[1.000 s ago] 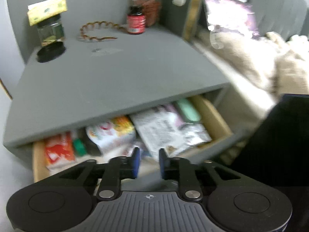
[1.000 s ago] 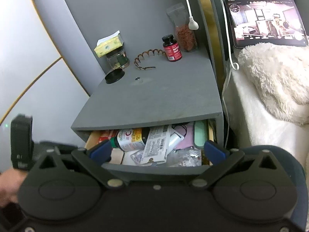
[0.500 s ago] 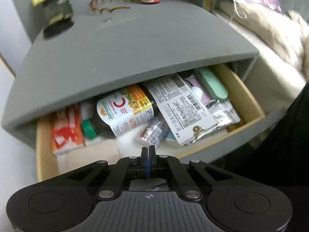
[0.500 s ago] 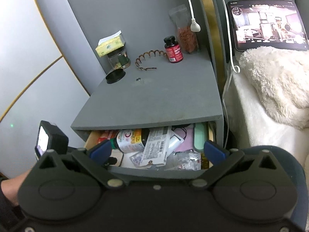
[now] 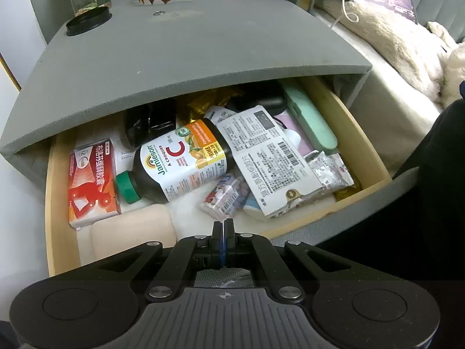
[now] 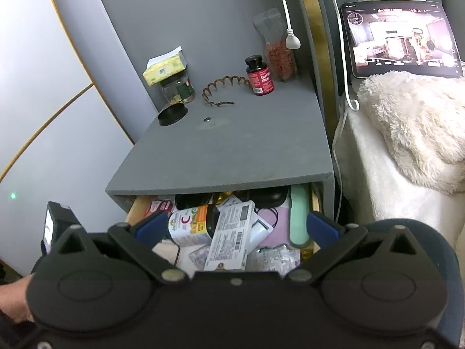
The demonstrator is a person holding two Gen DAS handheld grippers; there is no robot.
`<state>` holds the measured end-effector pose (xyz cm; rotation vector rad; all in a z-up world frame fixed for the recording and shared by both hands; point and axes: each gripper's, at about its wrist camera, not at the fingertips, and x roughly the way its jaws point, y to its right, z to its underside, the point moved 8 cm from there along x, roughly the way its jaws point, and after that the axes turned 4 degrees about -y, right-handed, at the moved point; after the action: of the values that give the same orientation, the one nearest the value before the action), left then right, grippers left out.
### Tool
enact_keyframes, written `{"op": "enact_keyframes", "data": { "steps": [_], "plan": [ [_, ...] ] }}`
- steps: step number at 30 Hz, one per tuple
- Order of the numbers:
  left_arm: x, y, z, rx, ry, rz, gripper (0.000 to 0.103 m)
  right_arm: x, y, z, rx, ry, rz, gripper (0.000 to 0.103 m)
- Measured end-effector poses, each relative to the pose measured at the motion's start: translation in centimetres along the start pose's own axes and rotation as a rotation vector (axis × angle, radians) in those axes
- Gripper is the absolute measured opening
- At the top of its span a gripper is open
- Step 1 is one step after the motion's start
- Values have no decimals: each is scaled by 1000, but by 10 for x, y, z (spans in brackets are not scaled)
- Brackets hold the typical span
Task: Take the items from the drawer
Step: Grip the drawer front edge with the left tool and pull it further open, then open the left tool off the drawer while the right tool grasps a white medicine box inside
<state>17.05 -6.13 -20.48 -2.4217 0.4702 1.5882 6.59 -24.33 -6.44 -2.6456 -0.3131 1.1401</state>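
The grey nightstand's wooden drawer [image 5: 363, 133] stands pulled out, full of items: a vitamin C bottle [image 5: 180, 160] with a green cap, a red medicine box [image 5: 90, 180], a white printed box [image 5: 273, 160], a mint green case [image 5: 311, 122], a blister pack [image 5: 226, 195] and a beige block [image 5: 133, 232]. My left gripper [image 5: 223, 226] is shut at the drawer's front edge; whether it pinches the edge is hidden. My right gripper [image 6: 237, 226] is open and empty above the drawer [image 6: 136, 206], over the vitamin bottle [image 6: 191, 224] and white box [image 6: 229, 238].
On the nightstand top [image 6: 232, 142] stand a glass jar [image 6: 177, 87], its black lid [image 6: 172, 114], a hair band [image 6: 223, 87], a red supplement bottle [image 6: 259, 75] and a snack bag [image 6: 279, 55]. A bed with a fluffy blanket [image 6: 412, 133] and a tablet [image 6: 398, 37] lies right.
My left gripper has shut at the drawer front and the drawer has come out further, so more items show. My right gripper has stayed open and moved closer above the drawer.
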Motion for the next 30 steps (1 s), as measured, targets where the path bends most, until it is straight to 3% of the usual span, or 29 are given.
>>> {"op": "enact_keyframes", "data": {
  "steps": [2, 4, 6, 7, 10, 12, 16, 20, 25, 30],
  "plan": [
    [-6, 0, -7, 35, 6, -58, 4, 1, -1, 1, -5, -7, 8, 103],
    [-17, -1, -9, 22, 23, -88, 16, 2, -2, 2, -14, -17, 21, 103],
    [-32, -5, -10, -10, 49, -61, 58, 10, -7, 5, -53, -65, 72, 103],
    [-47, -9, -11, -41, 76, -24, 62, 14, -10, 6, -69, -86, 94, 103],
    [-81, -17, -10, -83, 131, -20, 64, 33, -20, 5, -77, -158, 94, 103],
    [-103, -24, -9, -110, 164, -32, 74, 43, -24, 5, -80, -185, 94, 103],
    [-146, -32, -2, -181, 239, -65, 84, 105, -28, 5, -113, -340, 146, 103],
    [-168, -40, 11, -255, 304, -80, 90, 156, -12, 13, 16, -463, 155, 102],
    [-171, -53, 21, -330, 370, -69, 93, 186, 8, 30, 155, -523, 143, 101],
    [-166, -58, 23, -329, 389, -42, 93, 201, 21, 58, 320, -588, 74, 83]
  ]
}}
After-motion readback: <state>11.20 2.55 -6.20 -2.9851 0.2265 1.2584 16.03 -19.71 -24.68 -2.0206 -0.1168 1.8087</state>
